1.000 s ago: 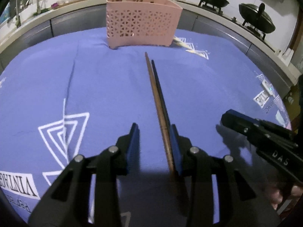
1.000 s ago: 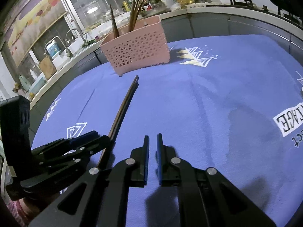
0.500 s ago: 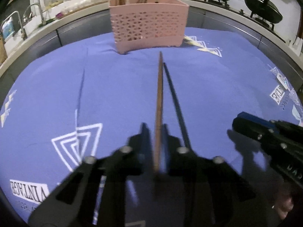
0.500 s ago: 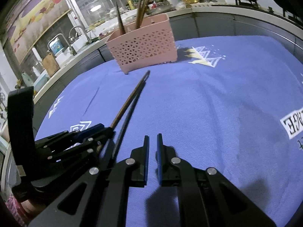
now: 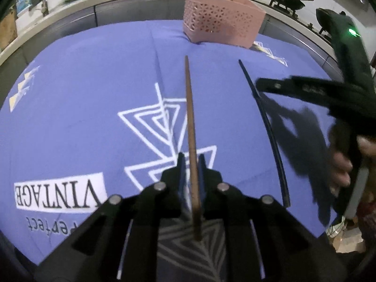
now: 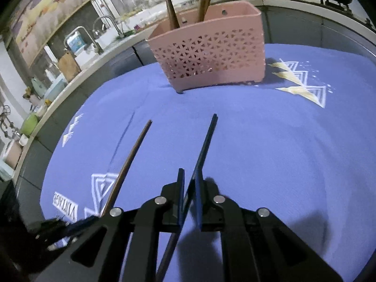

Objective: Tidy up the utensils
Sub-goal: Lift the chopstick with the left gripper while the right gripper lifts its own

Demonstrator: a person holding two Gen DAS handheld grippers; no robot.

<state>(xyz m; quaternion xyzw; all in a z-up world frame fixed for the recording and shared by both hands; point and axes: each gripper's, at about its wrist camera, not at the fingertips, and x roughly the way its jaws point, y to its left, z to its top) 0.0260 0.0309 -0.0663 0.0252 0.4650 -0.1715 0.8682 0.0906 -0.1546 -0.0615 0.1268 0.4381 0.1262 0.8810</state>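
My left gripper (image 5: pixel 190 164) is shut on a brown wooden chopstick (image 5: pixel 189 117) that points toward a pink perforated utensil basket (image 5: pixel 221 25). My right gripper (image 6: pixel 190 178) is shut on a dark blue-black chopstick (image 6: pixel 204 148), which also points toward the basket (image 6: pixel 211 54). Both chopsticks are held above the blue cloth (image 5: pixel 82 89). In the left wrist view the dark chopstick (image 5: pixel 265 122) and the right gripper (image 5: pixel 260 85) are on the right. In the right wrist view the brown chopstick (image 6: pixel 130 159) is on the left. The basket holds several wooden utensils standing upright.
The blue printed cloth (image 6: pixel 282 141) covers the table. A counter with a sink and faucet (image 6: pixel 103 35) runs behind on the left. Woks on a stove (image 5: pixel 286 0) sit at the back right.
The left gripper closed on the brown chopstick and lifted it. The right gripper took hold of the dark chopstick, and the two chopsticks are now apart. Both views have shifted nearer the basket.
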